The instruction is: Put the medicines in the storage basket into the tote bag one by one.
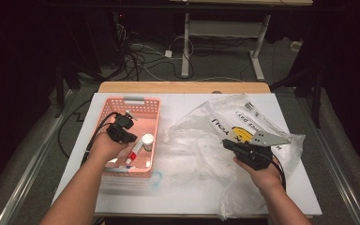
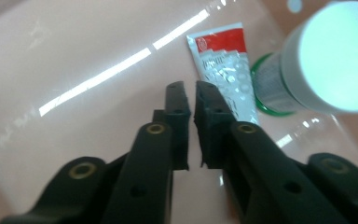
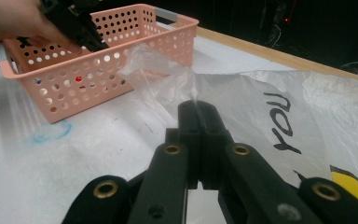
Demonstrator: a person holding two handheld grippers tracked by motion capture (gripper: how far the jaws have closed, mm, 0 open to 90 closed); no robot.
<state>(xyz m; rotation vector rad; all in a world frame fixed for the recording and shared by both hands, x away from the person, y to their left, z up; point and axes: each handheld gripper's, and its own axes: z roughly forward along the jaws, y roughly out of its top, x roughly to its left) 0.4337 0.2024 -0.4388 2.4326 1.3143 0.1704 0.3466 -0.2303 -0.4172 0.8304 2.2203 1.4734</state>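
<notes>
Landmark: pink basket (image 1: 155,123), on the left half of the bench (image 1: 187,197).
Left tongs (image 2: 189,91): inside the basket, above its floor; jaws a narrow gap apart, nothing between them.
Tube (image 2: 223,70): white with a red end, flat on the basket floor, just beyond the left tongs.
Bottle (image 2: 307,74): white cap, lying in the basket, touching the tube.
Right tongs (image 3: 196,109): right of the basket, clenched on the plastic bag (image 3: 270,107).
Plastic bag: clear, printed, spread on the bench right of the basket.
</notes>
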